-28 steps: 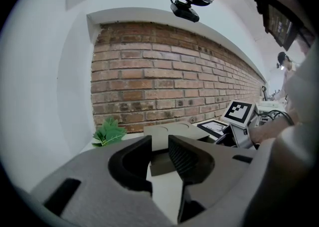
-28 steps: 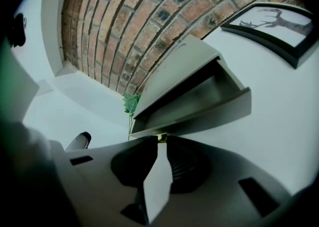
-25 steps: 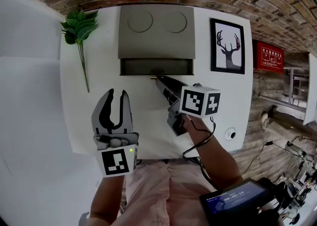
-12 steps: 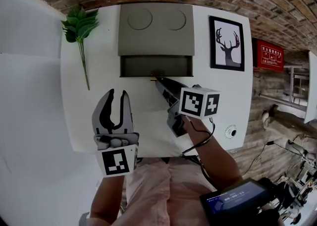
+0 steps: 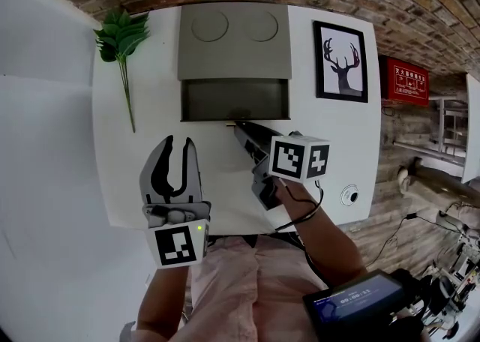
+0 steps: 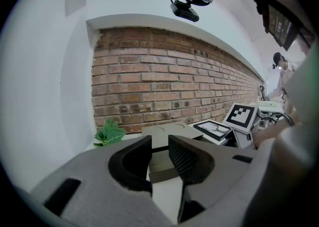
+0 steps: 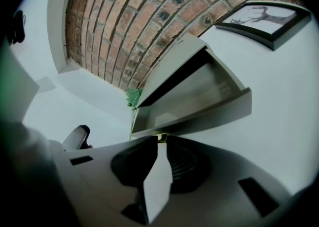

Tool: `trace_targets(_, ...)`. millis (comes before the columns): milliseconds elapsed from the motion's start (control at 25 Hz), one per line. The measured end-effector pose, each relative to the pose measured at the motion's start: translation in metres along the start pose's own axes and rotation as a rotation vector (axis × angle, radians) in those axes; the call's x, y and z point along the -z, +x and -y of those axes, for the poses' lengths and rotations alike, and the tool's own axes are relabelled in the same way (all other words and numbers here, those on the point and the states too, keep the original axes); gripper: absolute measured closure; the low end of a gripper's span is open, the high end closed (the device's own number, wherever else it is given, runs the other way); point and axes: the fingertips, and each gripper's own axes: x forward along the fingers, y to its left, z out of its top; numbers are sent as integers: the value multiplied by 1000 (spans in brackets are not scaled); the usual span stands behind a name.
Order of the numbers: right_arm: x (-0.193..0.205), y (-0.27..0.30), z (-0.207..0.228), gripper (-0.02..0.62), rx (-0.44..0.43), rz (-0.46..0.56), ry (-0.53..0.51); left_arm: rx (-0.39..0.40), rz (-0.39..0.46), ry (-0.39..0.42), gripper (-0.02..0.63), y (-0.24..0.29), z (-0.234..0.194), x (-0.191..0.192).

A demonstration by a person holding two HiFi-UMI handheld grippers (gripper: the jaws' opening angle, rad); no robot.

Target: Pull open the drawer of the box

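Clamping the drawer knob, drawer part-way out of the box: right gripper fingers, set for pulling. Left gripper, before the box: fingers apart, empty, spare.

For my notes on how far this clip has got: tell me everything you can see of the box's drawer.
The drawer is a shallow grey tray, matte like the box it slides from. It stands partly pulled out toward the person, over the white table. Its inside looks darker and shows nothing in it. A low front panel carries a small brass-coloured knob at its middle. The right gripper is closed on that knob; nothing else touches the drawer.
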Motion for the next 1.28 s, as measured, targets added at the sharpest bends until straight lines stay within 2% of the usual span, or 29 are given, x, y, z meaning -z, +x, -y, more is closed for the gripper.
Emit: trace_targets(1280,43,-20,-3,535,-8,-22,15,-8,27,18,497,-35,21,-7)
